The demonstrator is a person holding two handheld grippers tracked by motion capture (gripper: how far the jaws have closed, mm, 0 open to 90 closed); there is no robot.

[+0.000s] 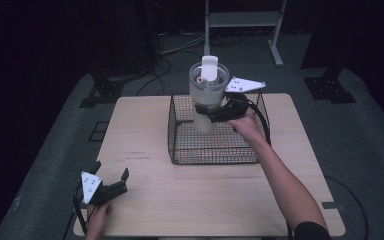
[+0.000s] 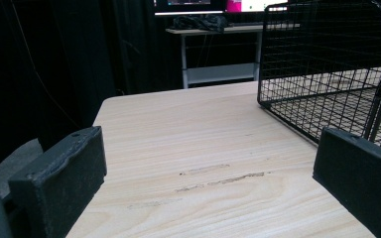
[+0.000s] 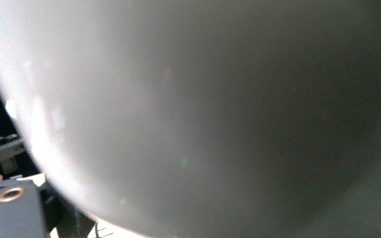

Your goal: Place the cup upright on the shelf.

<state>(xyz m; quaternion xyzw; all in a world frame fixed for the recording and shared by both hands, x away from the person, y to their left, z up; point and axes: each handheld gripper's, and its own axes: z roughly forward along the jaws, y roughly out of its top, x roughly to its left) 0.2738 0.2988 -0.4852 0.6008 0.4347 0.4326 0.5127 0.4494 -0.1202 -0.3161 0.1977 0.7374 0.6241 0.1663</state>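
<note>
A tall off-white tumbler (image 1: 207, 95) with a clear lid and a white straw stands upright inside a black wire basket (image 1: 215, 150), near its back left. Its top rises well above the basket rim. My right gripper (image 1: 204, 112) is shut on the tumbler's lower half, reaching in from the right. Whether the base rests on the basket floor I cannot tell. In the right gripper view the tumbler's pale wall (image 3: 203, 109) is pressed close to the camera. My left gripper (image 1: 112, 170) lies low at the table's front left, open, with nothing between its jaws (image 2: 211, 183).
The basket (image 2: 327, 74) sits on a light wooden table (image 1: 145, 130), at its back middle. Bare wood (image 2: 193, 144) lies between the left gripper and the basket. Beyond the table there are dark floor, cables and a metal stand (image 1: 240, 20).
</note>
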